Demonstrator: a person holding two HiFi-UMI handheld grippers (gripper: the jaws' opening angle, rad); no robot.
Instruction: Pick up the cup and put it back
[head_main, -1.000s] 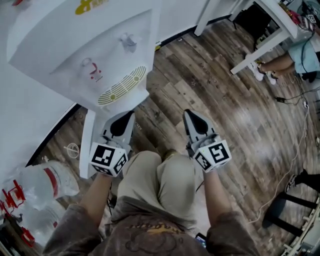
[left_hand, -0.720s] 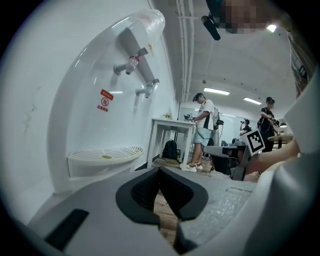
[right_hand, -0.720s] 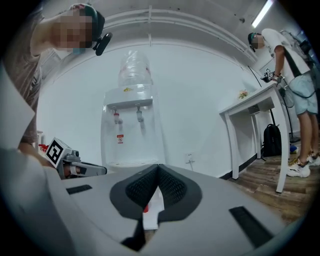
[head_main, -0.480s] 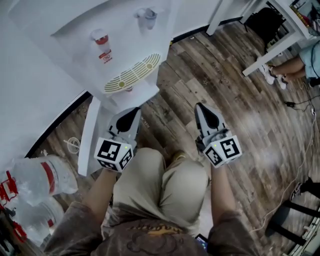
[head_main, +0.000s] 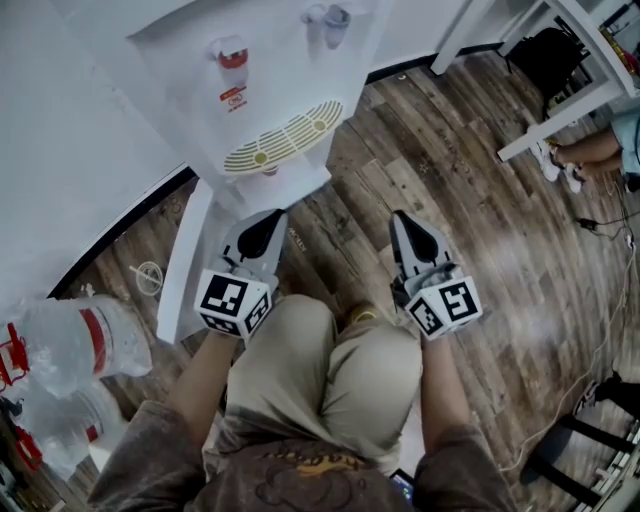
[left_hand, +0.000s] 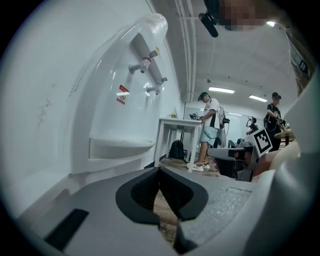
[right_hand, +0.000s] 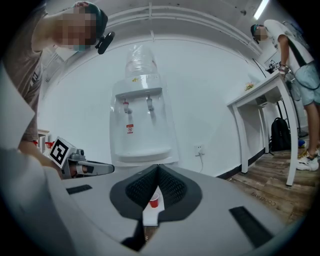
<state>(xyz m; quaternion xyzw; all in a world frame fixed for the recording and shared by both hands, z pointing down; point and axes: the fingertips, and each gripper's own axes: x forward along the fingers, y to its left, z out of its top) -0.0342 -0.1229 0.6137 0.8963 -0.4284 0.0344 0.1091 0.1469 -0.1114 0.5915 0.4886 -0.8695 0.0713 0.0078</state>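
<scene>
Both claws shut and empty, facing the white dispenser (head_main: 270, 90).

A red label (head_main: 234, 97) sits under the dispenser's red tap, its print too small to read; each gripper cube bears a black square marker. The left gripper (head_main: 270, 220) and right gripper (head_main: 402, 222) have their jaws pressed together with nothing between them. The red cup (right_hand: 153, 202) stands on a white ledge below the dispenser's tray (head_main: 283, 138), which overhangs it. Water bottles (head_main: 80, 340) lie left of the dispenser, and a table (right_hand: 256, 96) with a person (right_hand: 295, 55) stands to its right.
</scene>
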